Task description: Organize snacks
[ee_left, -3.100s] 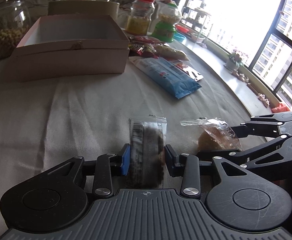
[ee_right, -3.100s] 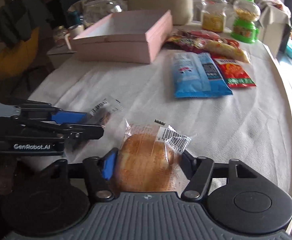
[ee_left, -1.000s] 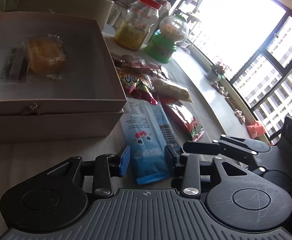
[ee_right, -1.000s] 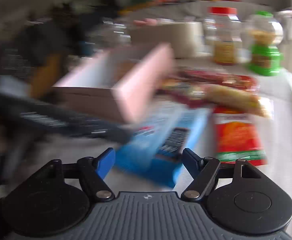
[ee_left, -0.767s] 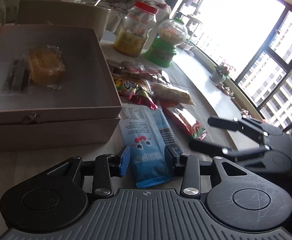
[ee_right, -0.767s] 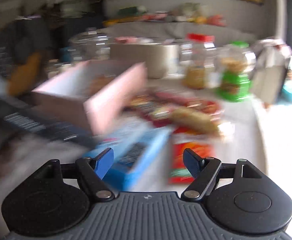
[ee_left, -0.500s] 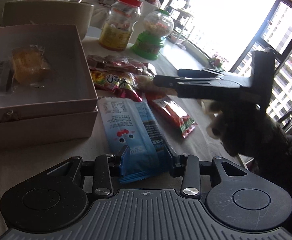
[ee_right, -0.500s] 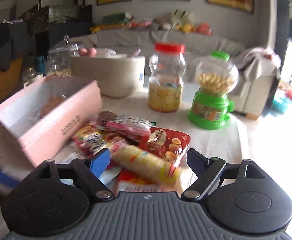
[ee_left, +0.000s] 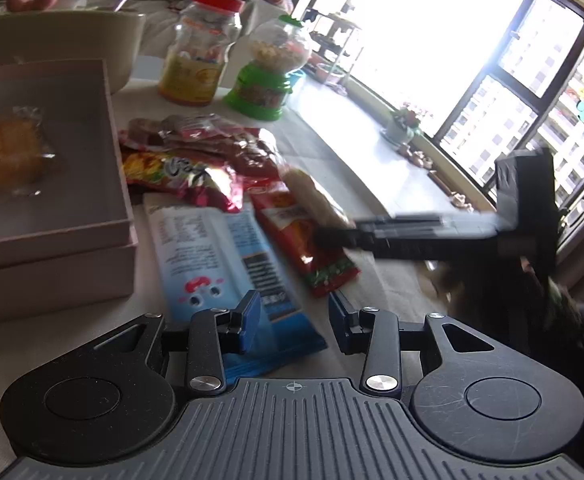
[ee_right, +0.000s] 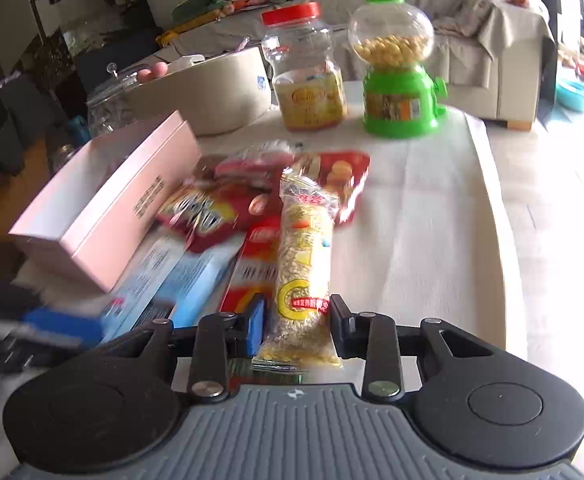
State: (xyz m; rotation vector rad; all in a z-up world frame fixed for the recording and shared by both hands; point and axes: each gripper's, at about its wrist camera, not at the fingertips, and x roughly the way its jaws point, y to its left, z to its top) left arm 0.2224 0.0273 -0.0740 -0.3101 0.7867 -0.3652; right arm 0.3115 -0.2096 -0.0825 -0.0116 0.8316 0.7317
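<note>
A long clear packet of yellow grain snack (ee_right: 304, 264) lies on top of the pile of red snack bags (ee_right: 219, 204). My right gripper (ee_right: 296, 318) is closing on its near end, both pads against its sides. In the left wrist view that gripper (ee_left: 334, 236) is blurred at the pale packet (ee_left: 312, 196). My left gripper (ee_left: 294, 316) stands open low over the end of the blue packet (ee_left: 211, 256), which lies flat on the cloth. The pink box (ee_left: 121, 192) holds a wrapped orange bun (ee_left: 7, 156).
A red-lidded jar (ee_right: 308, 72), a green candy dispenser (ee_right: 396, 64) and a beige tub (ee_right: 211, 92) stand behind the pile. A flat red packet (ee_left: 304, 240) lies beside the blue one. The table's curved edge (ee_right: 508, 240) runs along the right.
The bun and the dark snack went from the grippers into the box. My right gripper swung over to the grain packet and its jaws closed on it. My left gripper drifted right along the blue packet.
</note>
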